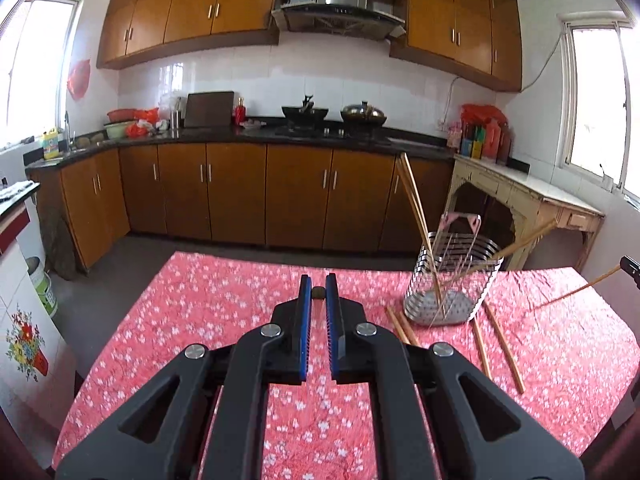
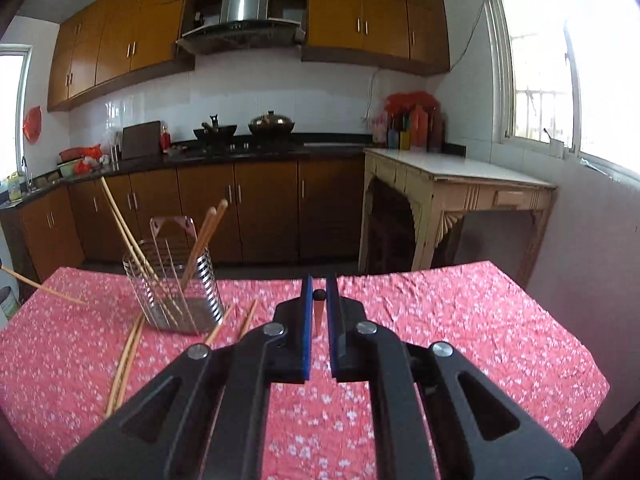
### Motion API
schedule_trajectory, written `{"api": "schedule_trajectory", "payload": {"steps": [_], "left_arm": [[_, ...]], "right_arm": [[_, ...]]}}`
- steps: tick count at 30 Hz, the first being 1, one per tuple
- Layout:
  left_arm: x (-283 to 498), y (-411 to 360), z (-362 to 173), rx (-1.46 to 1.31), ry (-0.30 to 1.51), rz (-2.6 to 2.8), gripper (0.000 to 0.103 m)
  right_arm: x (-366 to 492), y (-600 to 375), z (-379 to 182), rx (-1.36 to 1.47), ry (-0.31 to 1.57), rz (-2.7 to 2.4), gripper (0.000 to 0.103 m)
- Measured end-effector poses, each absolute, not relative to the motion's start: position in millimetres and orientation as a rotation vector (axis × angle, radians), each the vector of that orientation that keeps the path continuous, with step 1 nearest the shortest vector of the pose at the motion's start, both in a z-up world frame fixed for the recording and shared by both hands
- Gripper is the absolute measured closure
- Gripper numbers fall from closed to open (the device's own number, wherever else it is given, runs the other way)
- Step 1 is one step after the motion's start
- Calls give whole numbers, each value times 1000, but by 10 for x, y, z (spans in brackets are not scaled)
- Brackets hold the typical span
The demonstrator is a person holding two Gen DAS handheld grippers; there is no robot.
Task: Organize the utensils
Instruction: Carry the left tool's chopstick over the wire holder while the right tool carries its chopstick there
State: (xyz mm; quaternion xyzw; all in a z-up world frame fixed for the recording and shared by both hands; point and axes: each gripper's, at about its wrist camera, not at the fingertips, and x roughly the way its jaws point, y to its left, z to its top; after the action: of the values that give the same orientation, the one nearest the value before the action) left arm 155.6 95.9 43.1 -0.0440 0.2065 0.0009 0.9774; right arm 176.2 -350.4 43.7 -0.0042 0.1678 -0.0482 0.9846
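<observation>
Both grippers sit nearest: my left gripper (image 1: 319, 294) is clamped on one chopstick (image 1: 319, 293), seen end-on, and my right gripper (image 2: 319, 294) on another chopstick (image 2: 318, 312). Left to right, I'd tip each point-down over the wire holder (image 2: 172, 280) near the table's far edge, clearing the leaning sticks (image 2: 204, 236), while loose chopsticks (image 2: 124, 360) still lie around its base.

each wrist view looks forward along its fingers, tilted slightly down, over the red floral table (image 1: 200, 320) toward the kitchen counter (image 2: 240, 152). both share the wire utensil holder (image 1: 452, 280); fisheye edges appear distorted.
</observation>
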Motion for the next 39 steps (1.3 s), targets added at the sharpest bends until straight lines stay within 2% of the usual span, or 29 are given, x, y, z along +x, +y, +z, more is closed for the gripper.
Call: {"api": "schedule_trajectory", "payload": {"steps": [12,29,39], "left_arm": [[1591,923,735,-80,339,17,96],[1597,780,979,-74,297,-12,96],[1767,529,1619,-141,207,-100,96]], "right_arm": [[1792,-3470,846,28,256,-58,96],[1675,-3179,1207,76,256,138,96],[1788,-2789,1806,74,171,251,96]]}}
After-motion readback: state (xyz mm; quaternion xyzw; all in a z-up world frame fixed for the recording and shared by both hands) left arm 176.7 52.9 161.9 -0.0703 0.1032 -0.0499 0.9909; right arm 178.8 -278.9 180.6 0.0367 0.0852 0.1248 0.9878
